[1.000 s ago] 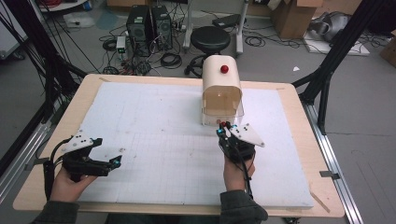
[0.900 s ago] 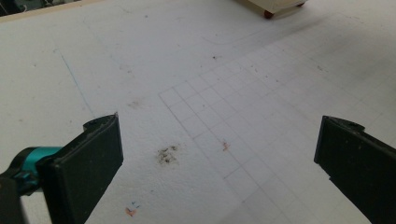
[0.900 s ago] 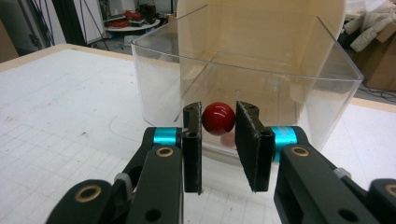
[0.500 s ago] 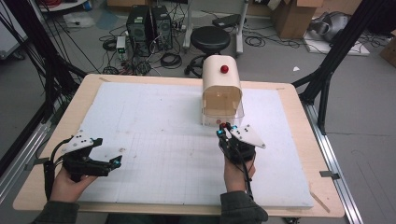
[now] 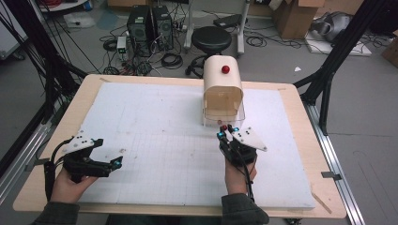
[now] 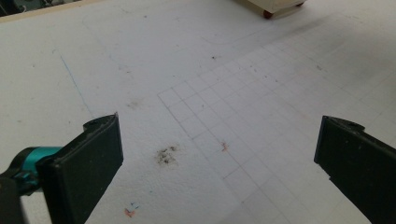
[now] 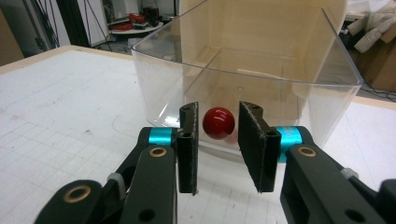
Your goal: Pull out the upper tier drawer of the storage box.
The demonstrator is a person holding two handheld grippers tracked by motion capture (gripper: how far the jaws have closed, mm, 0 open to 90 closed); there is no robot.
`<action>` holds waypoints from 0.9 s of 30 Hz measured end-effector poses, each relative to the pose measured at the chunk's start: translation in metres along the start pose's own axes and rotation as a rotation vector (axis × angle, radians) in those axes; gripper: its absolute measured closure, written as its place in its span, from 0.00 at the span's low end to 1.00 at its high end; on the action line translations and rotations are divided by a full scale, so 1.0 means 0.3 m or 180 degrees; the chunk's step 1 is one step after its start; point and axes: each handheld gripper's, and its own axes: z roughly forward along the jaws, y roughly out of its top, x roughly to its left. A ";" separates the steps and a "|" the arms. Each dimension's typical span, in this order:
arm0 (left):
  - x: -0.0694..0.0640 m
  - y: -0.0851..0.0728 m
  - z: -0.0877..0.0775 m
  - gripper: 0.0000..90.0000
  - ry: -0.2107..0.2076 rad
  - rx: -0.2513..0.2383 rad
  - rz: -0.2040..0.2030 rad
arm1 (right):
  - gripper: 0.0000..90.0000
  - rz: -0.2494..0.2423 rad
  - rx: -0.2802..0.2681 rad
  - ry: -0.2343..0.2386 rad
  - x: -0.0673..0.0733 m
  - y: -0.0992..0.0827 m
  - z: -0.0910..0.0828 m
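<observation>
Cluttered workshop floor behind, with computer towers, a stool and cartons.

High view: pale wooden desk [image 5: 291, 93] covered by a white gridded board. One box [image 5: 223, 86] at the far middle, with one clear drawer [image 5: 223, 117] poking out of its near face. Two red knobs counted: one on the box's top [image 5: 225, 69], one drawer knob [image 5: 224, 127] on the drawer's front. Two grippers. Right hand-held gripper [image 5: 227, 132] pointing straight away from the person, tips at the drawer knob, so the drawer's slide line runs along the gripper's own axis. Left hand-held gripper [image 5: 109, 151] low at the near left corner, aimed rightward, well apart from the box; clearly the farther hand.

Left gripper view: left hand-held gripper [image 6: 219, 123] released, jaws spread wide over bare board with nothing between them. Corner of the box [image 6: 275, 4] far off at the top edge.

Right gripper view: drawer knob [image 7: 218, 122] dead ahead, between the pads of the right hand-held gripper [image 7: 218, 106], a slim gap on each side. Jaws just opening, so released rather than clenched on the knob. Drawer [image 7: 299, 60] empty and partly out of the box.
</observation>
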 end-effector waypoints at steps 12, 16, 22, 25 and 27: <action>0.001 -0.001 0.000 0.02 -0.0001 0.0005 0.0003 | 0.73 0.0002 -0.0011 0.0021 0.002 -0.009 -0.006; 0.001 -0.001 0.001 0.02 0.0000 0.0007 0.0002 | 0.72 0.0010 -0.0013 0.0030 0.006 -0.011 -0.009; 0.003 -0.001 -0.002 0.02 0.0003 0.0008 0.0013 | 0.71 0.0014 -0.0008 0.0043 0.005 -0.013 -0.012; 0.003 0.000 -0.003 0.02 0.0005 -0.0003 0.0010 | 0.71 0.0008 -0.0003 0.0056 0.006 -0.015 -0.015; 0.003 0.000 -0.003 0.02 0.0007 0.0006 0.0020 | 0.71 0.0019 -0.0001 0.0056 0.006 -0.016 -0.016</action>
